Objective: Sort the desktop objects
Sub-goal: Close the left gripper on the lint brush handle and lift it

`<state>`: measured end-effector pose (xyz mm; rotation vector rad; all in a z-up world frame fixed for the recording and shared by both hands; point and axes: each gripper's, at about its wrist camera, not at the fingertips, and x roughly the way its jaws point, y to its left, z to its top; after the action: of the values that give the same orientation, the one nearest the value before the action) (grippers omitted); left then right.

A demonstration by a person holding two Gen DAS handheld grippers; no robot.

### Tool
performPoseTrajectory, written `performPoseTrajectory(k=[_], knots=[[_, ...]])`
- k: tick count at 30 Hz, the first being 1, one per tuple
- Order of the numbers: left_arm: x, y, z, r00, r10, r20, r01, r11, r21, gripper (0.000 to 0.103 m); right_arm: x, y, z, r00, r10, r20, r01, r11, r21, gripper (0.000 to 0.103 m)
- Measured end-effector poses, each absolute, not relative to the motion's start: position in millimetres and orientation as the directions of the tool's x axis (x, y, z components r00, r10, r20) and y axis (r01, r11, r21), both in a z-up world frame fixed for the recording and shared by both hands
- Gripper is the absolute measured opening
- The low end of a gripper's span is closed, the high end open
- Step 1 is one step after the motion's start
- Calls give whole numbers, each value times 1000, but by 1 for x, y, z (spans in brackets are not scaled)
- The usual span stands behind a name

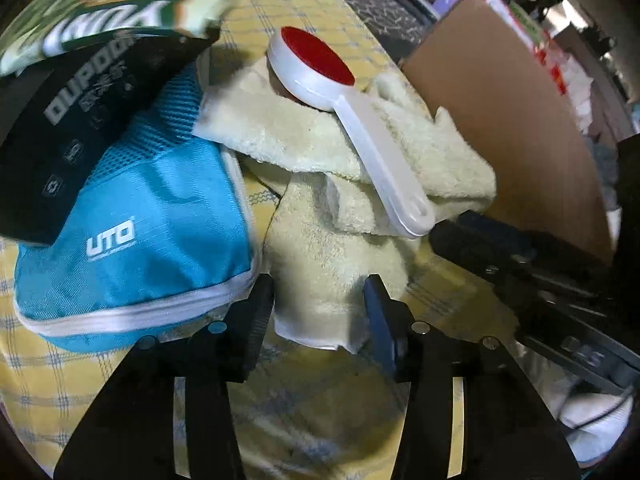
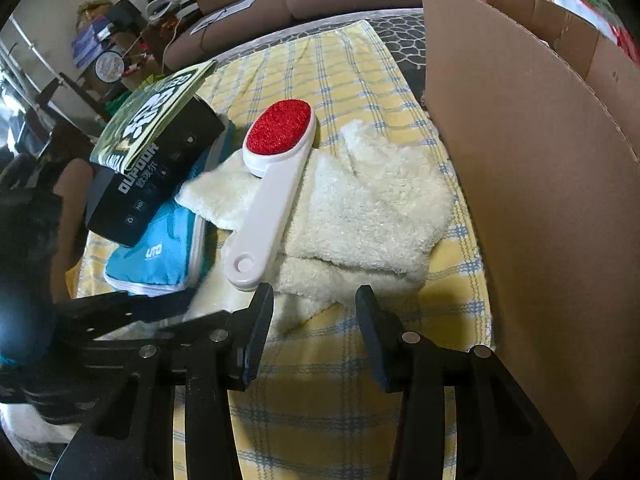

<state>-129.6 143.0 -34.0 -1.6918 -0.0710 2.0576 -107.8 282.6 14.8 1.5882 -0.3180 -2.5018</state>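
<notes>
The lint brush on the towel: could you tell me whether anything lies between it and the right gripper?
Nothing visible does. The lint brush lies on top of the cream towel, its handle end just beyond the right gripper, whose jaws stand apart with only towel between.

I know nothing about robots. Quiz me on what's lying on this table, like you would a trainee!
1. True or false: the lint brush lies on the cream towel.
2. What rests on top of the black box? A) a mug B) a green booklet C) a shoe
3. Fill the gap: the pad on the brush's head is coloured ____.

Key: 1 true; 2 B; 3 red.
</notes>
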Motion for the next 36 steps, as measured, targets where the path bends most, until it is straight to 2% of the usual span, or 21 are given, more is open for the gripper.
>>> performPoseTrajectory(k=[2,3,5,6,7,10,16,17,18,19,28,32,36], knots=[[-131,147,-36,-130,390,-912,-327,-885,-332,28,-108,282,17,-432,-261,-863,29,-961,276,44],[-131,149,-35,-130,391,-911,-333,-883,-332,24,-108,282,19,-437,-268,-859,32,-959,282,44],[-130,150,-33,-136,379,-915,-339,-886,-317,25,-108,282,24,-443,-281,-851,36,-955,296,44],[-130,148,-29,-145,381,-913,-328,-889,-319,29,-109,282,26,-445,-290,-847,39,-952,305,45],[-129,143,-26,-154,385,-910,-307,-894,-326,39,-110,281,28,-446,-300,-843,43,-948,315,45],[-129,125,-20,-144,449,-882,-259,-877,-404,44,-118,275,33,-445,-329,-833,63,-939,338,45],[-131,113,-8,-181,438,-881,-248,-887,-390,45,-142,256,16,-394,-282,-875,84,-959,271,45],[-131,108,-8,-185,440,-879,-243,-887,-393,45,-147,255,12,-385,-278,-880,80,-960,268,42],[-131,105,-8,-186,446,-876,-237,-885,-400,45,-150,255,7,-377,-278,-883,79,-960,269,30],[-131,103,-8,-188,451,-872,-232,-883,-407,45,-153,256,4,-372,-282,-885,77,-959,273,28],[-135,94,4,-199,518,-832,-195,-853,-484,46,-142,263,13,-379,-284,-881,96,-959,268,26],[-140,107,7,-193,535,-823,-192,-843,-503,55,-130,264,20,-368,-288,-884,116,-958,263,26],[-146,116,4,-175,586,-791,-154,-810,-566,56,-119,267,31,-375,-295,-879,126,-955,267,26]])
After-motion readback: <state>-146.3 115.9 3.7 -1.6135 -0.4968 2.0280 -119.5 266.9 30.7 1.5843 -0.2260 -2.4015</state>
